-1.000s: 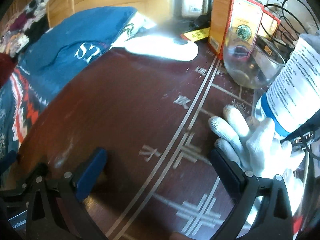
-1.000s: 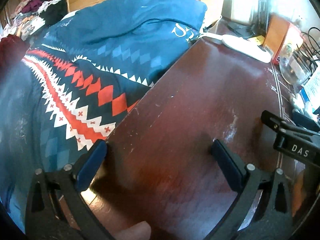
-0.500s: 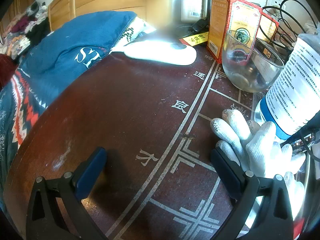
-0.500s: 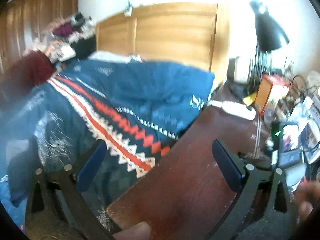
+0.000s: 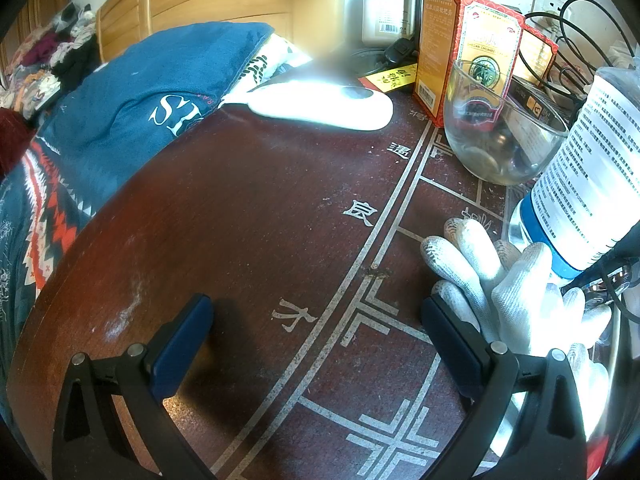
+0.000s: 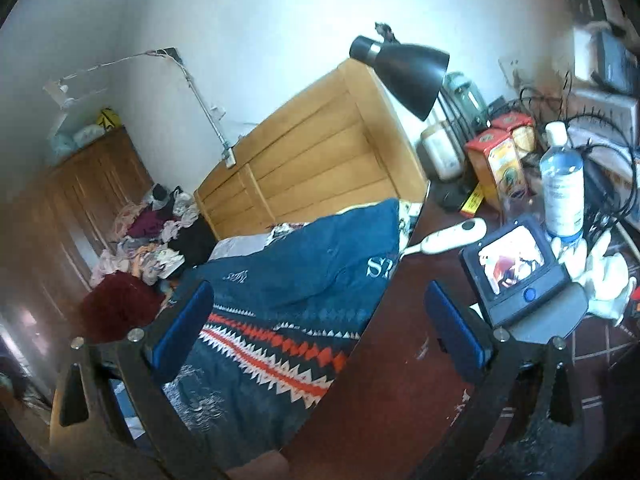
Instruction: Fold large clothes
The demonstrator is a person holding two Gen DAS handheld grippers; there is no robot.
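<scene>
A large blue cloth [image 5: 120, 120] with white lettering and a red-and-white zigzag band lies spread on the bed, beside the dark red table [image 5: 260, 208]. From the right wrist the same blue cloth [image 6: 300, 280] fills the lower middle of the view. My left gripper [image 5: 316, 320] sits low over the table, open, with nothing between its blue pads. The right gripper [image 6: 318, 300] is held up in the air over the table's edge and the cloth, open and empty. Neither gripper touches the cloth.
White gloves [image 5: 500, 280], a glass bowl [image 5: 500, 136], a labelled bottle [image 5: 592, 184], red-orange boxes [image 5: 468, 44] and a white handset [image 5: 320, 104] crowd the table's right and far side. A black lamp [image 6: 404, 68], a wooden headboard [image 6: 320, 160] and piled clothes [image 6: 152, 240] stand beyond.
The right gripper has risen from just above the table and tilted upward, so its view now takes in the bed and room. The left gripper has barely shifted.
</scene>
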